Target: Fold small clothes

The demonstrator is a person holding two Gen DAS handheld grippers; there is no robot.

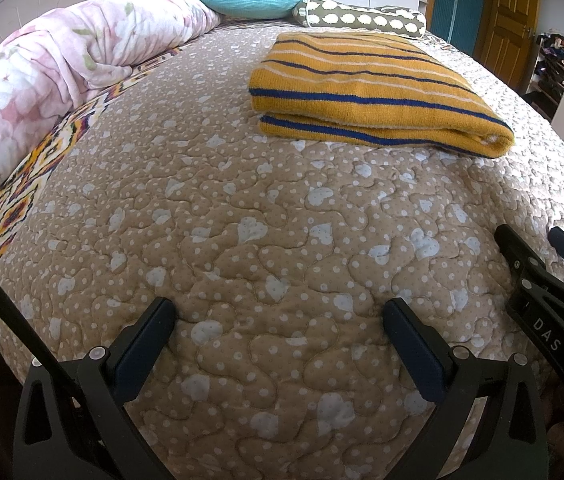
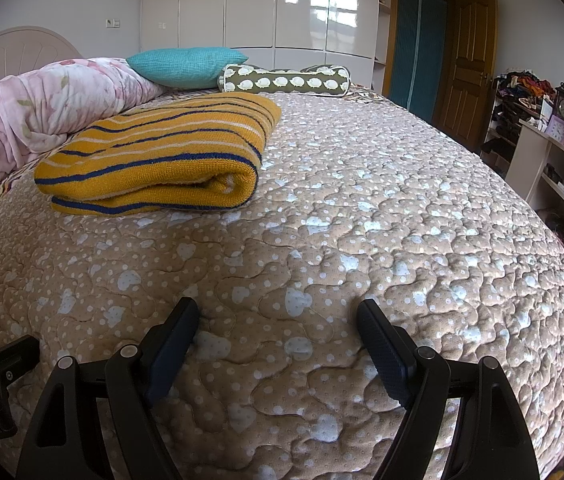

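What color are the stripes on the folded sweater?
Blue and white stripes on mustard-yellow sweater; clearest in the right wrist view.

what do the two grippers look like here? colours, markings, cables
Both are matte black two-finger units with triangular cut-outs in the finger arms and silver pivot pins. Left gripper has dark navy finger pads, and a black cable runs past its left side. Right gripper has dark, finely ribbed pads. White "DAS" lettering shows on the right unit's body, seen from the left wrist. No sleeves in view.
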